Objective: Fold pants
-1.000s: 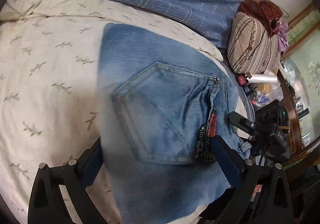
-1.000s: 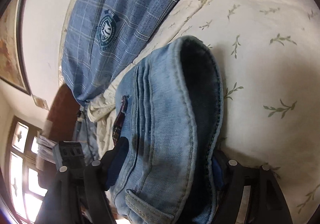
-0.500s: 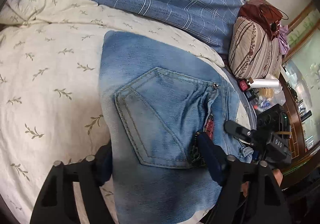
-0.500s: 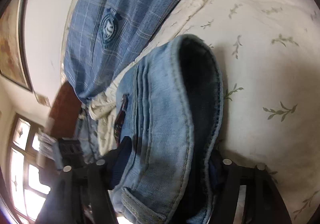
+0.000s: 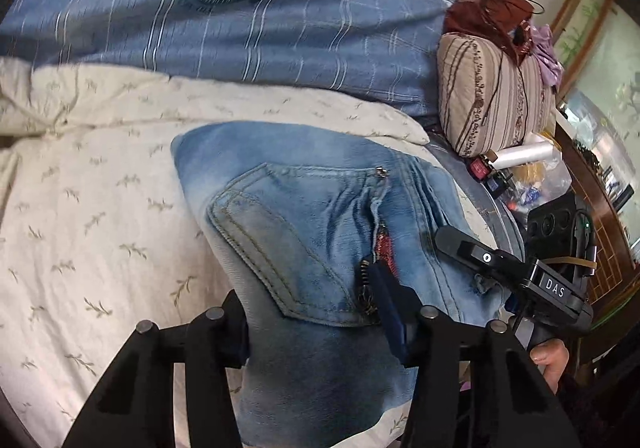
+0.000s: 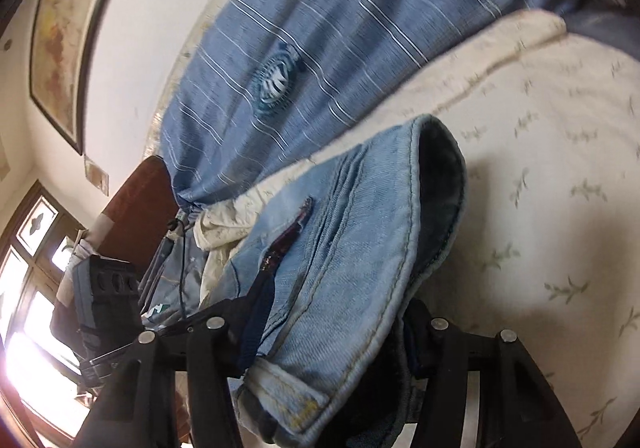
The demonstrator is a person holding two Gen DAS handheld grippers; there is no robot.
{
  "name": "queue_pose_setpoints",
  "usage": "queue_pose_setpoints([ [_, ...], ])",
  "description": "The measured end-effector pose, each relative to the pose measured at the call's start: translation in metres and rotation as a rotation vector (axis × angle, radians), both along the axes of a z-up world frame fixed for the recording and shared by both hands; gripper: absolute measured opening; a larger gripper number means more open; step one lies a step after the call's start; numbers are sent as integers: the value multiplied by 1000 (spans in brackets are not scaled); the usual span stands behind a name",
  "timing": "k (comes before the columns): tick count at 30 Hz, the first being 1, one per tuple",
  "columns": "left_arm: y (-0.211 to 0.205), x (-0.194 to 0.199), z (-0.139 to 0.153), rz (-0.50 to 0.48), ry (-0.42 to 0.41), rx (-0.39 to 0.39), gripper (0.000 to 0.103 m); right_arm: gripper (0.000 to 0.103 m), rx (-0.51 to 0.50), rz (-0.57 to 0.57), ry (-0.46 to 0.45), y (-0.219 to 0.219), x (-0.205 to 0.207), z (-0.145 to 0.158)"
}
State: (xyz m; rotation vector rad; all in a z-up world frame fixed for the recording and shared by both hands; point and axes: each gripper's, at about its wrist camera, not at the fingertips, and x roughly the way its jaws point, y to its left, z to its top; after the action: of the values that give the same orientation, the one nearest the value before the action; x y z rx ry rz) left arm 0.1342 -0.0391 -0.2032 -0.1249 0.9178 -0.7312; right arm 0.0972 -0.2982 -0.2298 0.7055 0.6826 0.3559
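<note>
Folded light-blue jeans lie on a cream leaf-print sheet, back pocket up. My left gripper straddles their near end; its jaws are closing and the pads press the denim from both sides. In the right wrist view the waistband edge of the jeans hangs lifted off the sheet, with a shadow beneath. My right gripper is closing on that thick fold, denim filling the gap. One of its black fingers shows at the jeans' right edge, with a person's thumb below it.
A blue striped quilt covers the far side of the bed. A striped pillow with a brown bag on top sits at the right. Small bottles and a plastic roll crowd the bedside. A framed picture hangs on the wall.
Both pairs of jaws have narrowed onto the jeans. Both grippers have risen, and the jeans' near end has come up off the sheet with them.
</note>
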Motion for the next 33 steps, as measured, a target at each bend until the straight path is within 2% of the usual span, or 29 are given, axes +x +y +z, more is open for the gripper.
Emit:
queue_pose_setpoints([
  [4, -1, -3, 11, 2, -36, 5, 53, 58, -6, -8, -49, 3, -1, 10],
  [7, 0, -5, 22, 8, -67, 3, 53, 58, -49, -9, -116, 6, -5, 23],
  [10, 1, -9, 32, 12, -113, 3, 53, 58, -46, -13, -168, 6, -8, 30],
  [14, -3, -10, 34, 37, -166, 27, 53, 58, -70, -11, -190, 10, -1, 33],
  [17, -3, 0, 19, 77, -137, 51, 53, 58, -94, 0, -145, 16, 16, 26],
  [19, 1, 10, 1, 106, -72, 64, 53, 58, -116, 18, -88, 20, 29, 16],
  [22, 9, 18, -27, 136, 27, 57, 54, 58, -175, 40, 81, 25, 50, -12],
  [24, 12, 17, -32, 146, 22, 35, 57, 57, -146, 44, 159, 21, 56, -26],
  [26, 10, 19, -35, 149, 29, 45, 63, 57, -47, 43, 190, 10, 57, -35],
  [28, 6, 22, -38, 151, 48, 63, 65, 57, -10, 44, 210, 5, 57, -41],
  [33, 4, 23, -39, 159, 40, 82, 68, 56, -47, 56, 211, 6, 55, -40],
])
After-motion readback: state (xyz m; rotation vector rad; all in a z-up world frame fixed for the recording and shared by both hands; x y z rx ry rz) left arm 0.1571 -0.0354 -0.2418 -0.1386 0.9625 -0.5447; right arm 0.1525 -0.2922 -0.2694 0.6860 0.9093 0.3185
